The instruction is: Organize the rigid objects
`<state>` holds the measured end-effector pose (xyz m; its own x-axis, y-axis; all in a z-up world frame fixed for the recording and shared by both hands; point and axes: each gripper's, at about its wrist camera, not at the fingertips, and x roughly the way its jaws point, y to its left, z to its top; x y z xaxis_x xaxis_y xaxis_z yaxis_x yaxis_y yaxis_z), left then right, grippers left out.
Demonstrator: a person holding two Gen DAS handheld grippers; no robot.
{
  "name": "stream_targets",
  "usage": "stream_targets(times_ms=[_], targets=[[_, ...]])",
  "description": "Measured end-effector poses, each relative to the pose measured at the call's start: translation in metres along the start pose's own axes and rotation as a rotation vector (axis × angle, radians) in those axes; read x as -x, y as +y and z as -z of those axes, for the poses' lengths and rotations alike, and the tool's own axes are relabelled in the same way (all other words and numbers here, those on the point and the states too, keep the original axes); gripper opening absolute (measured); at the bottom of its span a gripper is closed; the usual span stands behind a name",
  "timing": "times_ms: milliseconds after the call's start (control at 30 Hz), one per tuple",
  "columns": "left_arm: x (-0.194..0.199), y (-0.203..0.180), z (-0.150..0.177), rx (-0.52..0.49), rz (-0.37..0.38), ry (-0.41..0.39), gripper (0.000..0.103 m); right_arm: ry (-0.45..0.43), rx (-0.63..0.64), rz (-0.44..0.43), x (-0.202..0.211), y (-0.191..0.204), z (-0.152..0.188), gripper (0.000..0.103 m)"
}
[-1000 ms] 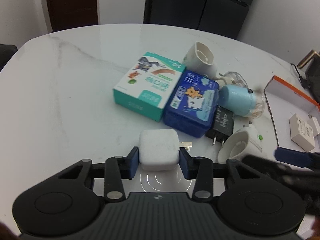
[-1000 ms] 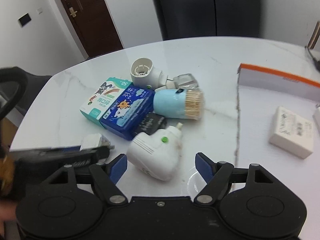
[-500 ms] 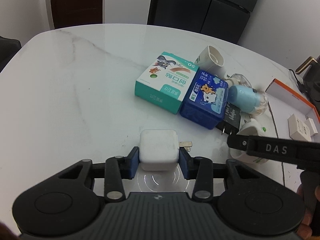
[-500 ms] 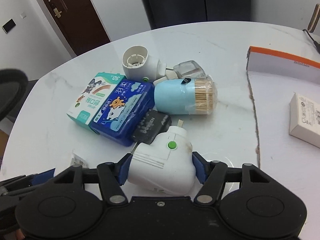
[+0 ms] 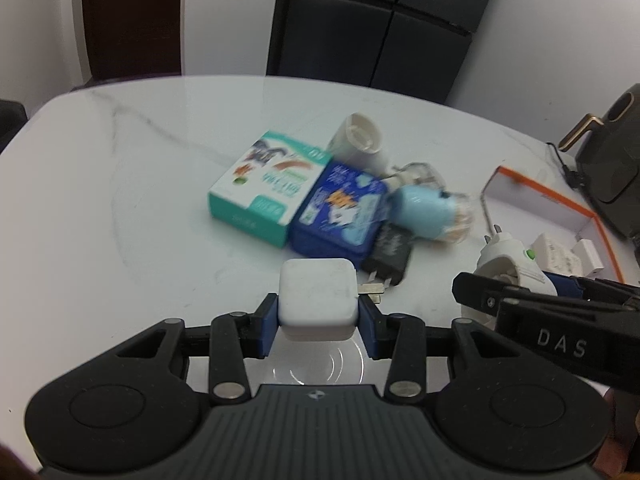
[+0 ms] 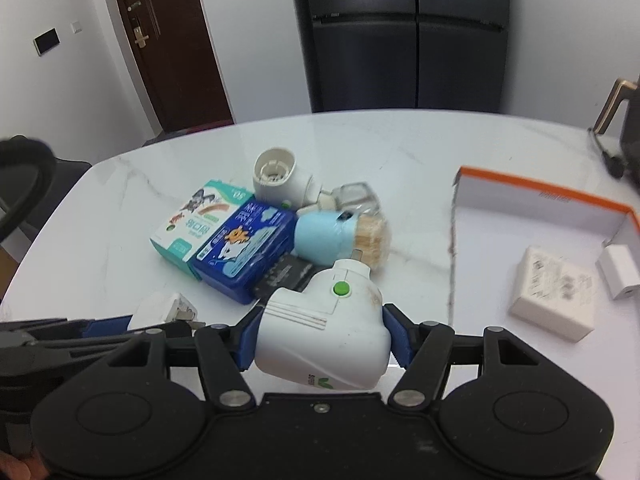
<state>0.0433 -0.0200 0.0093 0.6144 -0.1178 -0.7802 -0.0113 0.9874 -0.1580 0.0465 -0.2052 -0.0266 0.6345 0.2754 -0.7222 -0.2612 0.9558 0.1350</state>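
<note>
White plug-in device [image 6: 324, 336], green button, scuffed.

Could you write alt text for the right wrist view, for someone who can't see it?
The right gripper clamps a white plug-in device with a green button above a white marble table; behind lie boxes and an orange-edged tray.

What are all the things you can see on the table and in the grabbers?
charger cube: 1, white, in left gripper
plug-in device: 1, white, green button, in right gripper
second plug-in device: 1, white, behind the boxes
teal box: 1, table
blue box: 1, beside teal box
toothpick jar: 1, light blue, on its side
black adapter: 1, by blue box
orange-edged tray: 1, holds white items
table: 1, white marble
left gripper: shut on the cube
right gripper: jaws just closed on the device
</note>
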Motion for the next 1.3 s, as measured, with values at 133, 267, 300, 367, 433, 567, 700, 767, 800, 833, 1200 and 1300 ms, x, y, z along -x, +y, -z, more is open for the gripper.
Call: stream_targets(times_ms=[133,267,300,367,433,567,700,767,800,833,1200,1300], targets=[[0.009,-0.018,-0.002,-0.019,0.006,-0.018,0.042,-0.028,0.012,0.017,0.019,-0.010,-0.002,0.076],[0.016,-0.036,-0.001,-0.034,0.017,-0.027,0.042,-0.055,0.012,0.024,0.039,-0.023,-0.003,0.076],[0.018,-0.041,-0.001,-0.038,0.019,-0.030,0.042,-0.060,0.013,0.027,0.043,-0.026,-0.002,0.076],[0.021,-0.050,-0.001,-0.045,0.021,-0.037,0.042,-0.067,0.009,0.032,0.051,-0.033,-0.002,0.076],[0.025,-0.059,0.000,-0.051,0.026,-0.044,0.042,-0.074,0.005,0.037,0.060,-0.041,0.000,0.076],[0.030,-0.073,0.002,-0.055,0.032,-0.046,0.042,-0.086,-0.004,0.042,0.075,-0.053,0.002,0.076],[0.034,-0.086,0.004,-0.064,0.037,-0.050,0.042,-0.100,-0.016,0.040,0.090,-0.066,0.005,0.076],[0.036,-0.093,0.005,-0.064,0.039,-0.051,0.042,-0.106,-0.021,0.040,0.095,-0.071,0.005,0.076],[0.036,-0.097,0.005,-0.068,0.039,-0.053,0.042,-0.109,-0.023,0.041,0.097,-0.074,0.005,0.076],[0.037,-0.100,0.005,-0.072,0.038,-0.055,0.042,-0.111,-0.025,0.041,0.101,-0.077,0.005,0.076],[0.043,-0.130,0.007,-0.106,0.041,-0.072,0.042,-0.136,-0.051,0.046,0.122,-0.103,0.009,0.076],[0.044,-0.136,0.008,-0.110,0.042,-0.071,0.042,-0.136,-0.053,0.047,0.124,-0.107,0.011,0.076]])
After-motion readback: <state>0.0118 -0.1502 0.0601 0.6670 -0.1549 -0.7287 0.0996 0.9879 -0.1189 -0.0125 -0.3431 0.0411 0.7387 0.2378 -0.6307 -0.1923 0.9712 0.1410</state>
